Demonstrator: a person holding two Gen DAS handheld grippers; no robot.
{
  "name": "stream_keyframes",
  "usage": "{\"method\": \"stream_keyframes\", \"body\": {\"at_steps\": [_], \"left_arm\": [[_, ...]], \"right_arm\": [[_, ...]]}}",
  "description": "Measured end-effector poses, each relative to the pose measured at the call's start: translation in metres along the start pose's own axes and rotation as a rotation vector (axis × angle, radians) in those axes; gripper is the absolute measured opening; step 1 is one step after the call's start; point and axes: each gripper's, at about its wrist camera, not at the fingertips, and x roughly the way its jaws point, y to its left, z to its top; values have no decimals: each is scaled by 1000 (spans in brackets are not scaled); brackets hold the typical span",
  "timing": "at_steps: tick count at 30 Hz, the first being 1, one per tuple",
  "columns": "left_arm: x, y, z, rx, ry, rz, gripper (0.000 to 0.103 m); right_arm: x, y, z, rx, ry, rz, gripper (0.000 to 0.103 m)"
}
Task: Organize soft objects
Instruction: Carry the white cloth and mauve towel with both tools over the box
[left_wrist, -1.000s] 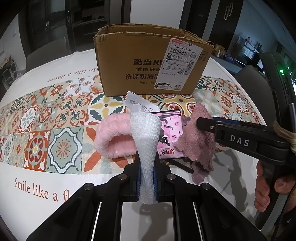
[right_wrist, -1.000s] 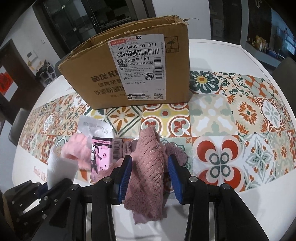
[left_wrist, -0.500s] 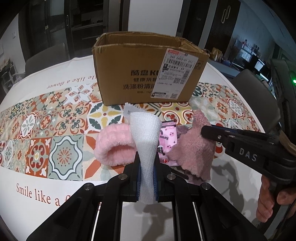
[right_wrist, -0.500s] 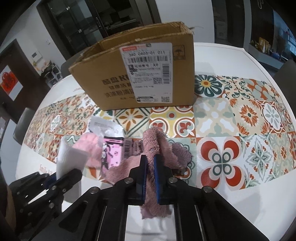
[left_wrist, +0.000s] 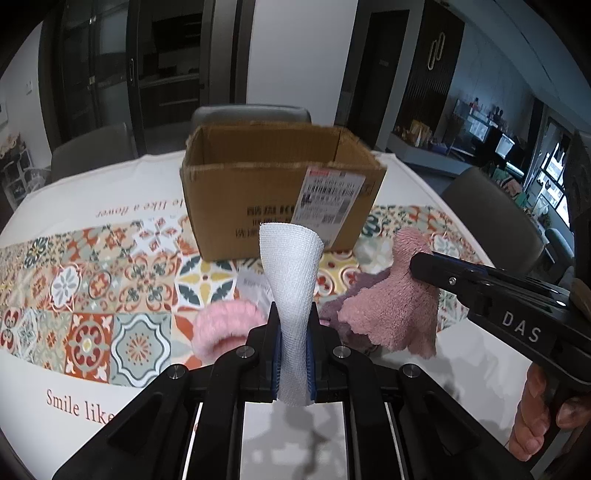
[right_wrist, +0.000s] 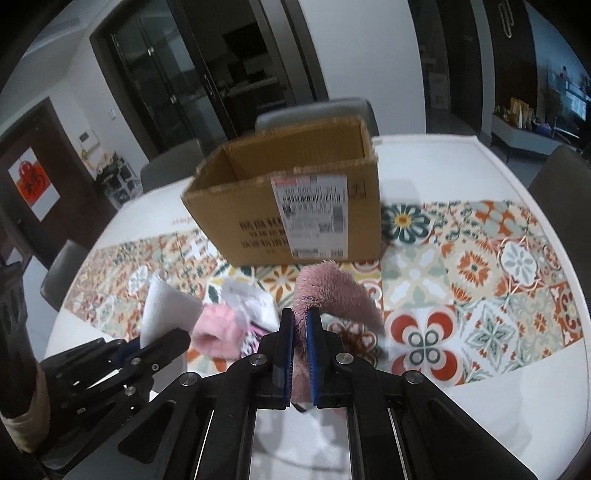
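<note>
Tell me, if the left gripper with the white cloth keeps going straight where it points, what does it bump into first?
Probably the cardboard box. The left gripper, shut on the white cloth, aims at the box's front wall, above the pink headband lying on the table. Depth is hard to judge, so it might reach the tablecloth just before the box.

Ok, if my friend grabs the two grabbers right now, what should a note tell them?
Left gripper: shut on the white cloth, held up off the table.
Right gripper: shut on the dusty-pink fuzzy cloth, also lifted.
Cardboard box: open on top, standing on the patterned tablecloth just behind both cloths. From here nothing shows inside it.
On the table in front of the box: a fluffy pink headband, a purple cloth and a crinkly white packet.
Done: both cloths picked up.
Left: probably drop both into the box, then come back for the headband and purple cloth.
</note>
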Motion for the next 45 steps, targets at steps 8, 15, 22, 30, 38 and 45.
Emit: {"method": "stream_keyframes", "body": {"at_steps": [8, 15, 22, 30, 38, 45], "left_arm": [[-21, -2, 24, -1, -56, -1, 12], [-37, 0, 46, 11, -123, 4, 12], [-53, 2, 71, 18, -204, 8, 12], [-59, 4, 100, 39, -269, 24, 12], [-52, 8, 126, 47, -306, 36, 12], [-36, 12, 145, 46, -309, 40, 12]], "right_arm": [[-33, 12, 18, -22, -110, 16, 8], [-55, 25, 36, -52, -203, 30, 8], [-73, 36, 57, -80, -297, 42, 8], [-84, 48, 81, -119, -379, 47, 8], [-83, 54, 103, -141, -427, 46, 8], [-73, 57, 121, -162, -448, 43, 8]]}}
